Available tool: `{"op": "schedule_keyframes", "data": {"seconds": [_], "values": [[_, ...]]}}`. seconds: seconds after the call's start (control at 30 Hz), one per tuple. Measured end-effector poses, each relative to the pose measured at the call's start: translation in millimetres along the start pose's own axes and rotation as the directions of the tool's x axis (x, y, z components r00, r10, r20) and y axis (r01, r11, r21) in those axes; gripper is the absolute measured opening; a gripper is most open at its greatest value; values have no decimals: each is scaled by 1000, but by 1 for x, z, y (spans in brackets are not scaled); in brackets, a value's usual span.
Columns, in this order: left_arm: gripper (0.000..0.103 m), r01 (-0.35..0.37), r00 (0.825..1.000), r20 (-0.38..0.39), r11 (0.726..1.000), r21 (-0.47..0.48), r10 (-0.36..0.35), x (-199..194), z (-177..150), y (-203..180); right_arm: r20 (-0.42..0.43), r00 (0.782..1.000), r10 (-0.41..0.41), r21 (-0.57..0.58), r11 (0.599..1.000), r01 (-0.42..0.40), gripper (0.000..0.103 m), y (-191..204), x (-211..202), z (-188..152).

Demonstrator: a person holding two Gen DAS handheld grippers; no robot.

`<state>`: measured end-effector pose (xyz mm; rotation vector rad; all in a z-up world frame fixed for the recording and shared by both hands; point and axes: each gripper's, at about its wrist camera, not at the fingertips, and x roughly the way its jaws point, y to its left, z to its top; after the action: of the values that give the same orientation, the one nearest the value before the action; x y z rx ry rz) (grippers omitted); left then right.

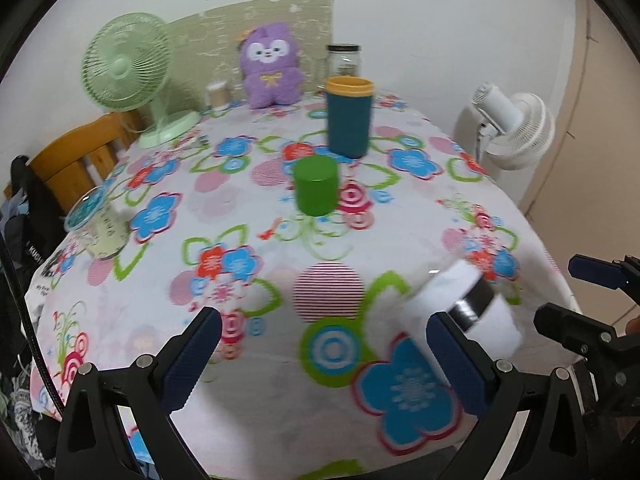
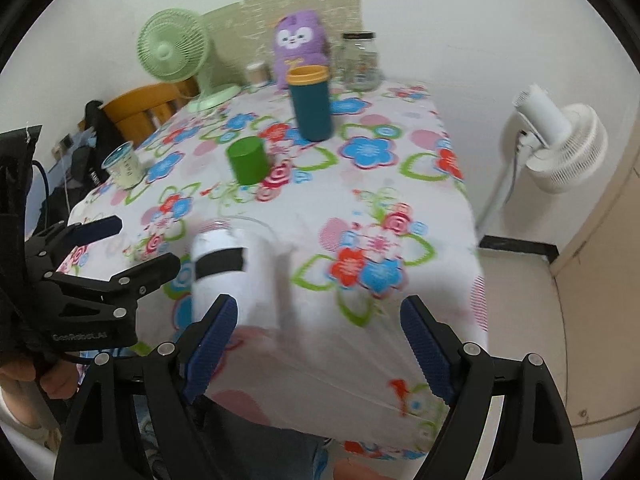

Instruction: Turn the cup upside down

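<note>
A white cup with a black band (image 1: 466,304) (image 2: 232,272) stands near the front edge of the table with the flowered cloth (image 1: 256,240) (image 2: 400,168), blurred in both views. My left gripper (image 1: 324,360) is open and empty, left of the cup; it also shows in the right wrist view (image 2: 136,244). My right gripper (image 2: 316,348) is open and empty, with the cup just beyond its left finger; it also shows in the left wrist view (image 1: 568,296), to the right of the cup.
A green cup (image 1: 316,186) (image 2: 248,160) stands mid-table, a teal tumbler with a yellow rim (image 1: 349,116) (image 2: 310,102) behind it. A small tub (image 1: 94,226) sits at the left edge. A green fan (image 1: 128,72), purple plush (image 1: 270,66) and glass jar (image 1: 344,60) stand at the back. A white fan (image 1: 516,128) stands right of the table.
</note>
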<state>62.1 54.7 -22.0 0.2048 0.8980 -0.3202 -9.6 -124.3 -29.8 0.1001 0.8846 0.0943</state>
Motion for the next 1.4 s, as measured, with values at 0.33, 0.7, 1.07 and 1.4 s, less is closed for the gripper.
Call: {"op": "schedule_keyframes", "data": {"seconds": [0.33,0.7,1.07,1.4], "values": [[103,109,991,-70,994,-11,-110,12,2,-44,-6,999,-41,92,995,42,86,-54,-8,-22],[103,181,974,-119,977,-114,-195,24,6,-58,-21,999,-39,153,987,41,86,-80,1,-32],[103,227,951,-174,961,-157,-254,42,7,-72,-33,998,-51,179,982,56,86,-92,5,-39],[98,195,944,-228,960,-199,-239,55,7,-68,-39,999,-37,197,980,44,86,-96,12,-40]]}}
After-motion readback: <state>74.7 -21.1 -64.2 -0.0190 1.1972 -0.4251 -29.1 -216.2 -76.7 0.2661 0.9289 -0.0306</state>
